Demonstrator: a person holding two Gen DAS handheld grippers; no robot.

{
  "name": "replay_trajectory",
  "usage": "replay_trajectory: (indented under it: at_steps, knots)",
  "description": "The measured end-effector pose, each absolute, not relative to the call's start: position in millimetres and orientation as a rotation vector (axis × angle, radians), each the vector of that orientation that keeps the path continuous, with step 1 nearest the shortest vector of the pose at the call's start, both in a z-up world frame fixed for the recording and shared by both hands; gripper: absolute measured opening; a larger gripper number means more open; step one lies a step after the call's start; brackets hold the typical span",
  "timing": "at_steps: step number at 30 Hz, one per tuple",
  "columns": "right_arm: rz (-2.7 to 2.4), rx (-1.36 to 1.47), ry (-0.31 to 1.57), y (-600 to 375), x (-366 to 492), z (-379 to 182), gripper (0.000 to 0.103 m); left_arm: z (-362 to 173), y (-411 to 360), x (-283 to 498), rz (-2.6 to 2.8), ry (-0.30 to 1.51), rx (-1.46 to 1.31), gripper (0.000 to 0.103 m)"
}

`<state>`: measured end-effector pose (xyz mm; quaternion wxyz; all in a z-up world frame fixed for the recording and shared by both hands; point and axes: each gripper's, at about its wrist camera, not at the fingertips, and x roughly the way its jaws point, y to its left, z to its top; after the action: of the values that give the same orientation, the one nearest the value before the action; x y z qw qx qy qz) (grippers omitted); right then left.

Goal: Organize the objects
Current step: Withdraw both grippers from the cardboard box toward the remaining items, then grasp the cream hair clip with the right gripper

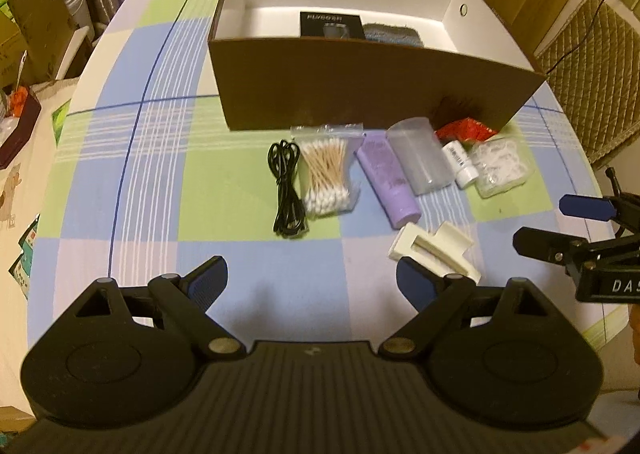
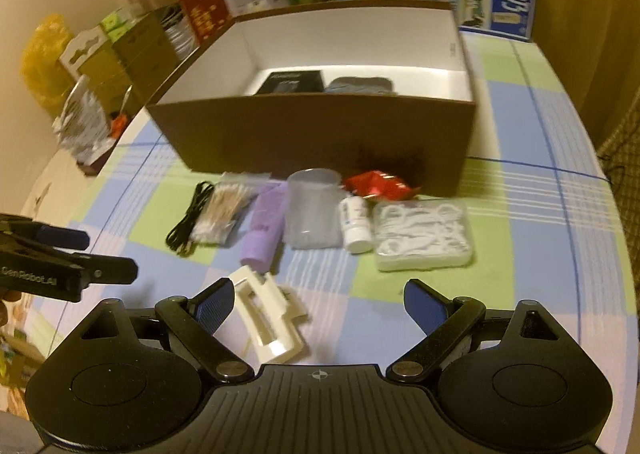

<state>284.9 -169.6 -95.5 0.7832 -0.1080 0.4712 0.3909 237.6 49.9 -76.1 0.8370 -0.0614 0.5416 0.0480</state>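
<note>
Both pairs of tongs hung spread apart and empty above the checked cloth of the counter (image 1: pixel 120 182). The left tongs (image 1: pixel 312 278) filled the bottom of their own view, with a cream plastic clip (image 1: pixel 436 250) lying just beside the right-hand pad. In the other view the right tongs (image 2: pixel 318 304) sat low in the frame, the same clip (image 2: pixel 272 318) near their left-hand pad. Above, across the middle of the left view, a row of small things lay side by side: a coiled black cable (image 1: pixel 286 190), a bag of cotton swabs (image 1: pixel 326 174), a purple tube (image 1: pixel 388 178), a clear plastic cup (image 1: pixel 418 154) on its side, a small white bottle (image 1: pixel 460 162), a clear box of floss picks (image 1: pixel 500 162) and a red packet (image 1: pixel 466 131). Behind them, in the upper half of the frame, stood an open brown box (image 1: pixel 360 90) with a white inside, holding a black carton (image 1: pixel 330 24) and a grey cloth (image 1: pixel 394 34) at its bottom.
</note>
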Motion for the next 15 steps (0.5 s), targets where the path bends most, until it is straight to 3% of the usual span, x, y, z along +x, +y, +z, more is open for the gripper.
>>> replay_trajectory:
  at_steps: [15]
  knots:
    - [0.964, -0.342, 1.062, -132, 273, -126, 0.089, -93, 71, 230, 0.135, 1.181, -0.147, 0.089]
